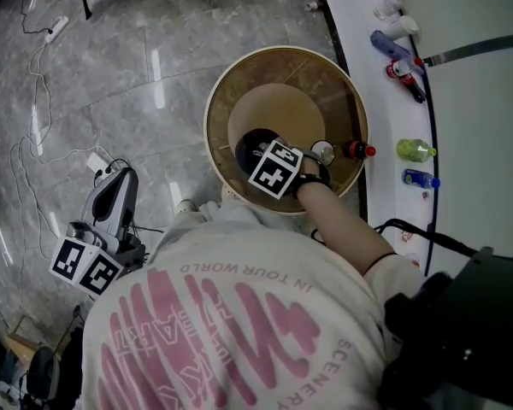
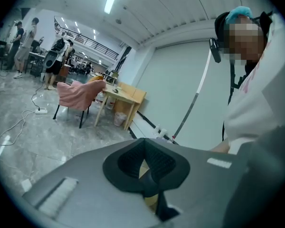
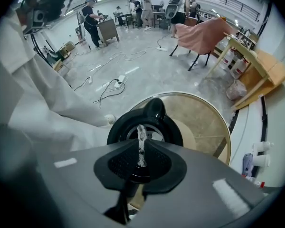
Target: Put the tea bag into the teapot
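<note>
Whitish, edge-on tea bag (image 3: 141, 133) pinched in right tongs (image 3: 141, 152) over black teapot (image 3: 155, 109); left tongs (image 2: 145, 163) closed, empty.

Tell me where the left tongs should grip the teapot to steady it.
Probably the rim of the teapot, from above: its mouth is open and faces up, so one jaw fits inside, one outside. Keep clear of the right tongs, holding the tea bag over it.
</note>
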A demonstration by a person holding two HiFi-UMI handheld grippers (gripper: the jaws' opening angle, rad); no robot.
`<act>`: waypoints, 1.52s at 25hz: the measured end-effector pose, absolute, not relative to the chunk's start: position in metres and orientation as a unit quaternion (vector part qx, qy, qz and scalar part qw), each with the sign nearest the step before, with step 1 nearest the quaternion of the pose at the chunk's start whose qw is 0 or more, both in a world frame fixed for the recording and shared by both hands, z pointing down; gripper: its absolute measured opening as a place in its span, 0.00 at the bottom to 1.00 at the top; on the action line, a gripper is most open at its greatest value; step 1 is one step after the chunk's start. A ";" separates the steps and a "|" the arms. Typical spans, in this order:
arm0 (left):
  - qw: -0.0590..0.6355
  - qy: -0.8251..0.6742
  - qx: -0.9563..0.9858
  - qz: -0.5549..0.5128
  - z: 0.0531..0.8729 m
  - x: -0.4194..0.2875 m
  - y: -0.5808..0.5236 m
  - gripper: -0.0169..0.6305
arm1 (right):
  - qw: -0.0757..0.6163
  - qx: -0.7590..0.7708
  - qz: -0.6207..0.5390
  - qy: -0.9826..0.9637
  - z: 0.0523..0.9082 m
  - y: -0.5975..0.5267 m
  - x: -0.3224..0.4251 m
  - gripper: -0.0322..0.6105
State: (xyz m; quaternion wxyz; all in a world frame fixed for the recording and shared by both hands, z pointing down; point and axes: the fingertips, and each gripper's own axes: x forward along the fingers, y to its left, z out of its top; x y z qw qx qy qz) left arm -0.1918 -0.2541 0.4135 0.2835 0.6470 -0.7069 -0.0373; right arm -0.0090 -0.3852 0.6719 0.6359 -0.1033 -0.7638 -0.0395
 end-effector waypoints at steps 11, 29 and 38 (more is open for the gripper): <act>0.289 -0.716 0.634 -0.047 0.418 -0.197 -0.240 0.05 | 0.653 -0.118 -0.047 -0.747 0.676 -0.384 -0.014 0.10; 0.278 -0.728 0.619 -0.092 0.415 -0.203 -0.215 0.05 | 0.605 -0.068 0.012 -0.793 0.666 -0.387 -0.011 0.18; 0.272 -0.702 0.653 -0.083 0.404 -0.210 -0.197 0.05 | 0.558 0.037 0.058 -0.827 0.619 -0.385 -0.009 0.18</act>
